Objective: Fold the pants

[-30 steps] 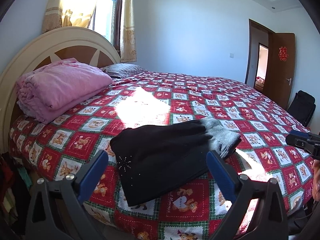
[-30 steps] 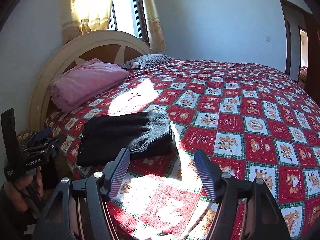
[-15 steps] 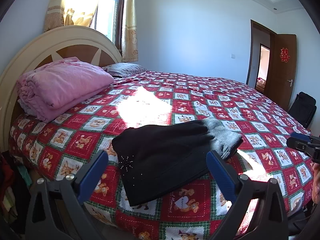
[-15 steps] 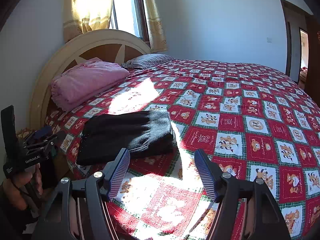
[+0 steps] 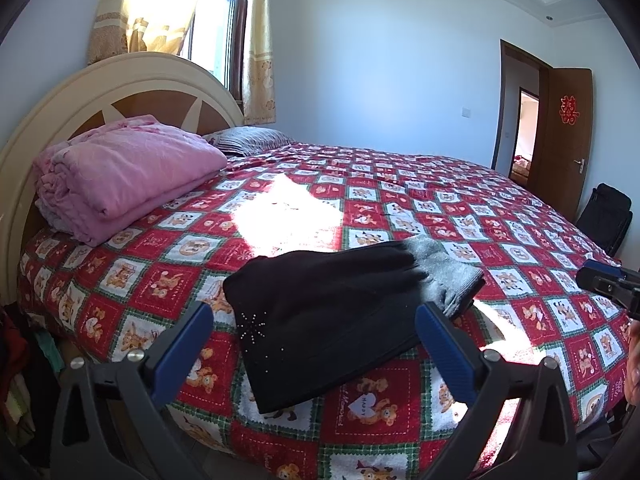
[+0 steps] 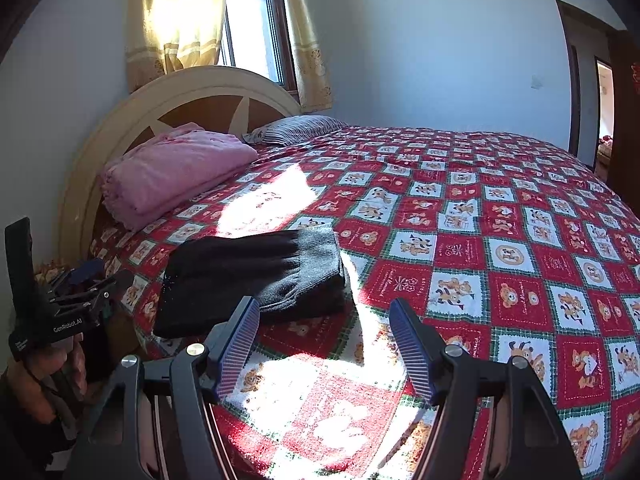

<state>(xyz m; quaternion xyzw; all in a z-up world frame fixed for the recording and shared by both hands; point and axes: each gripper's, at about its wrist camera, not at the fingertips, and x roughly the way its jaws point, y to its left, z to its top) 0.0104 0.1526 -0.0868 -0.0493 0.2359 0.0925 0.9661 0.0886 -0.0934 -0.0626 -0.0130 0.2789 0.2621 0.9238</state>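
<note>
Black pants lie folded into a flat stack near the bed's front edge, with a grey waistband at the right end; the right wrist view shows the same pants left of centre. My left gripper hovers open just in front of the stack, nothing between its blue pads. My right gripper stands open over the quilt to the right of the pants, also empty. Each view catches the other gripper at its edge: the right one, and the left one held in a hand.
The bed wears a red quilt with bear squares. A folded pink blanket and a striped pillow sit by the cream headboard. A door stands open at the right, a black bag beside it.
</note>
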